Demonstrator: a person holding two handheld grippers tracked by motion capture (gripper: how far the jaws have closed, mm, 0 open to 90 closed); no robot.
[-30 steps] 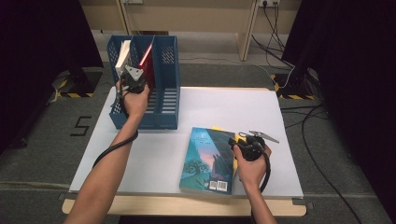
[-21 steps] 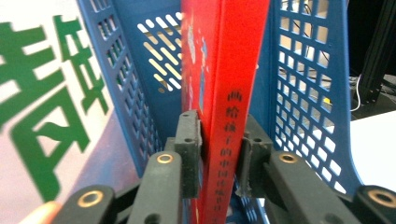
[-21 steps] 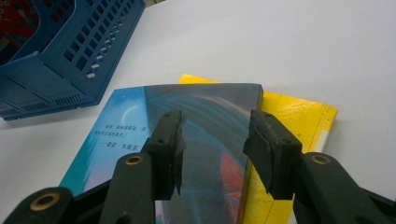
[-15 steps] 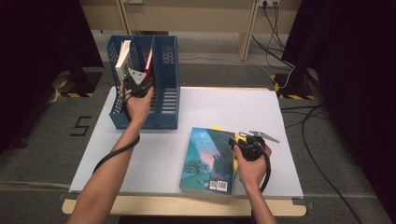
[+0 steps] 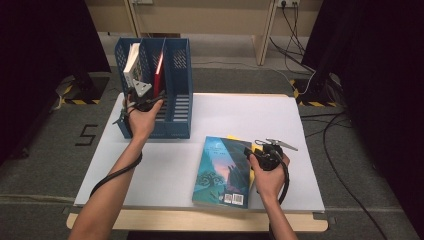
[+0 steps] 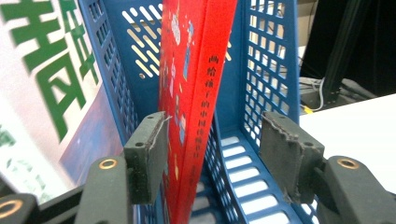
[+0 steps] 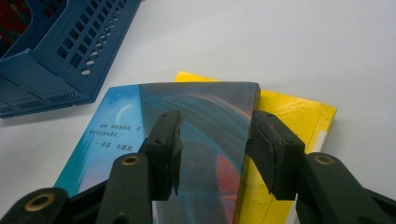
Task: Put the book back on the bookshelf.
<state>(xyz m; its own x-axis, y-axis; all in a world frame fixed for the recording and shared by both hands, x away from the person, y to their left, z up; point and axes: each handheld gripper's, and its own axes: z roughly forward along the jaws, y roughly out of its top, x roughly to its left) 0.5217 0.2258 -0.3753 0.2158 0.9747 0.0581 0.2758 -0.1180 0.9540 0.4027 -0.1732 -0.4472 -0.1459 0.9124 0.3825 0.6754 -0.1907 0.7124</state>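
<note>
High view: the red book stands in the blue rack; the teal book lies on the desk, not yet filed.

Left gripper view: the left tool has just been opening, with the red book between its jaws but free.

Right gripper view: the right tool is wide over the teal book, above a yellow book.

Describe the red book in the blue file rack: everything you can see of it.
The red book is a thin glossy volume with gold characters down its spine and small coloured drawings on its cover. It stands upright, leaning slightly, in the middle compartment of the blue file rack. The left gripper has just been opening; the book's spine sits between its jaws, with a clear gap to the right pad.
</note>
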